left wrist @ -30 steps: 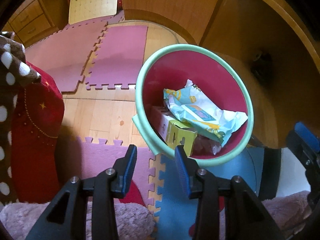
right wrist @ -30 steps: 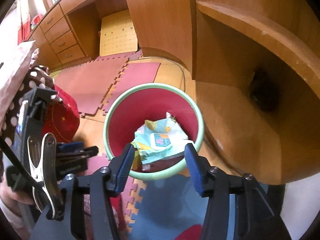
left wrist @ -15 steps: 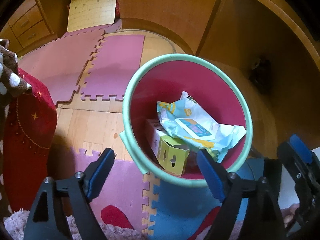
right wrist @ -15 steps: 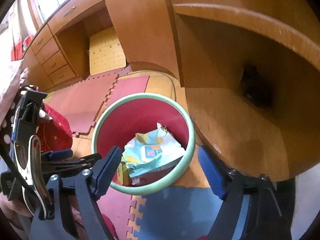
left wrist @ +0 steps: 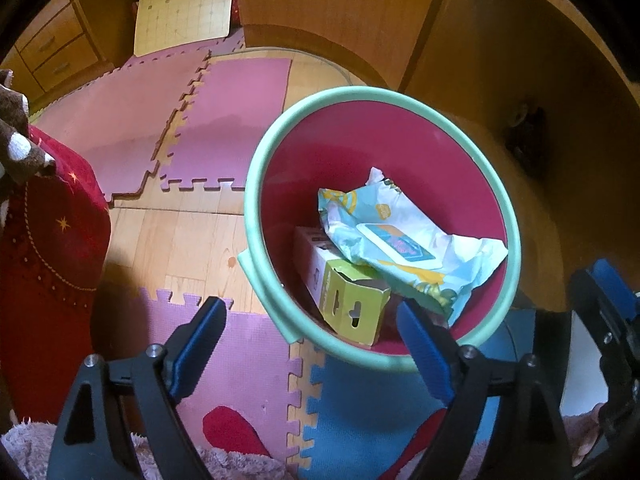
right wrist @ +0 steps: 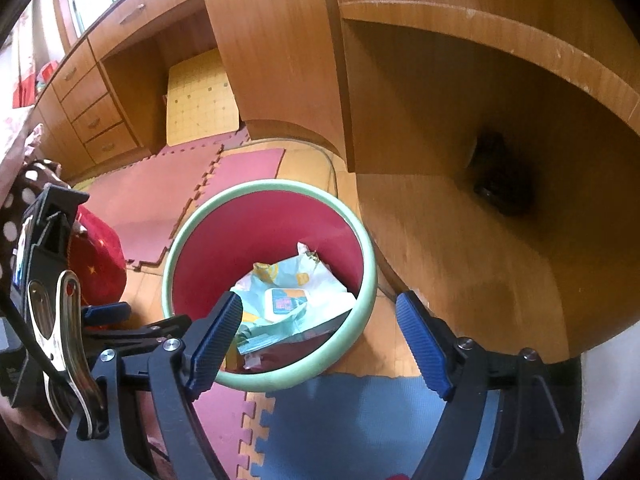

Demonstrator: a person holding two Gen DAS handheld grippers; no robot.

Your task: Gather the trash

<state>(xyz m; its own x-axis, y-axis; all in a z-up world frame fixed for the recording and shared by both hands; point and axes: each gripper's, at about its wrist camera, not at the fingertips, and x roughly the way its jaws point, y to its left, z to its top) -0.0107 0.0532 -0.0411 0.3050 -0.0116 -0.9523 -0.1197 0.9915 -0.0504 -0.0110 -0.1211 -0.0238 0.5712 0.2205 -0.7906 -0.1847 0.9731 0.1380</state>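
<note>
Hovering released and empty over the trash bin (left wrist: 256, 184), both tongs — left tongs (left wrist: 308, 340), right tongs (right wrist: 320, 336) — probably need fresh litter next.

The left gripper (left wrist: 310, 342) points steeply downward, its jaws spread wide with nothing between the blue pads (left wrist: 200, 340). The right gripper (right wrist: 320, 344) tilts down at a shallower slant, its jaws likewise wide apart and empty, blue pads (right wrist: 424, 344) facing each other across the gap. The two grippers sit close, side by side: the right one's black frame and blue tip show at the right edge of the left wrist view, and the left one's body stands at the left edge of the right wrist view.
</note>
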